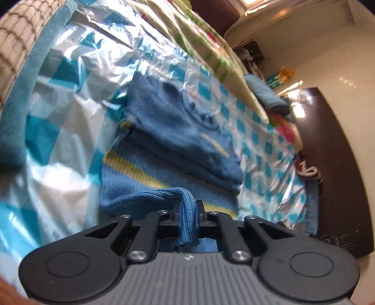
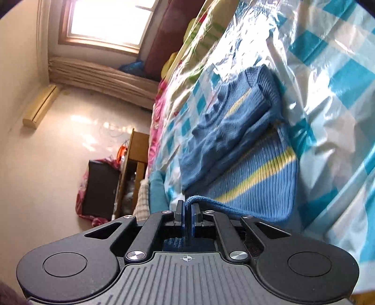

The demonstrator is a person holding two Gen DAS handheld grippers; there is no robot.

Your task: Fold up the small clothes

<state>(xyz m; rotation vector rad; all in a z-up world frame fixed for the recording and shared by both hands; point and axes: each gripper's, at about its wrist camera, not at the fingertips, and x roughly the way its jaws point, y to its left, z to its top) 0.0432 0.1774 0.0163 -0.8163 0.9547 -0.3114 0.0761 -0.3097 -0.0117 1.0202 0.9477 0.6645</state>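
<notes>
A bed (image 1: 211,42) fills both views, covered ahead of each tool by a shiny plastic sheet (image 1: 58,131) checked in blue and white, with a floral quilt (image 2: 201,35) beyond the sheet's far edge. On the sheet, straight ahead of both tools, lies the sweater (image 1: 168,131), a small blue knit with yellow stripes, its sleeves folded in over the body and its neck end farthest from the tools. Its near hem is lifted off the sheet and gathered into both tools. The left tool (image 1: 187,208) is pressed together on a bunched fold of the ribbed hem, which runs back between its fingers toward the camera. The right tool (image 2: 186,207) likewise pinches a thin edge of the hem, its fingers nearly closed, with the knit trailing off to its right. Past the left tool, at the bed's far side, a folded blue cloth (image 1: 267,93) rests on the quilt. Left of the right tool, a window (image 2: 105,21) glows above the pale floor.
</notes>
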